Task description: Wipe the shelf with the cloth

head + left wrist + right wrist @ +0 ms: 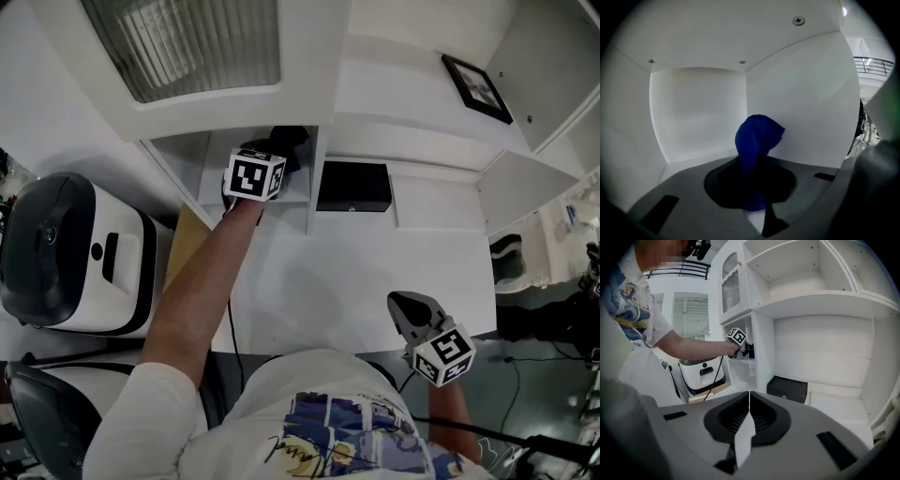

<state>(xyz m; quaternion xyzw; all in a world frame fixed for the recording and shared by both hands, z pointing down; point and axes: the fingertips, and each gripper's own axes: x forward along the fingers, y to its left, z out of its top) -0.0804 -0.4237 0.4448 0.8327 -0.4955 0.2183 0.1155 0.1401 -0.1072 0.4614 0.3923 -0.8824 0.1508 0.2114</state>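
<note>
The left tongs (pixel 753 174) are reaching deep into a small white compartment of the shelf (pixel 696 158). Their jaws are pinching shut on a blue cloth (pixel 758 136), which is standing up in a bunch just ahead of the tips. Gripping it by its lower end is leaving the loose upper part free to be dragged over the boards, and that looks like the reason for the hold. The bunch is leaning toward the side wall (pixel 806 103) to the right of these tongs, though whether it is touching that wall or the floor board is not showing. The back wall is lying straight ahead of the tips and another wall is closing in on their left, so they are working in a tight box with little room to swing. The right tongs (pixel 748 401) are hanging low and well back from the shelf, jaws pressed together on nothing, seemingly being kept out of the way. Ahead of them and a little to the right, a black box (pixel 787 387) is sitting in the wider bay, past the divider to the right of the left tongs. To the left of the right tongs a white appliance (pixel 701 372) with a dark lid is standing on a wooden board, and a cable (pixel 230 319) is trailing below the left arm
</note>
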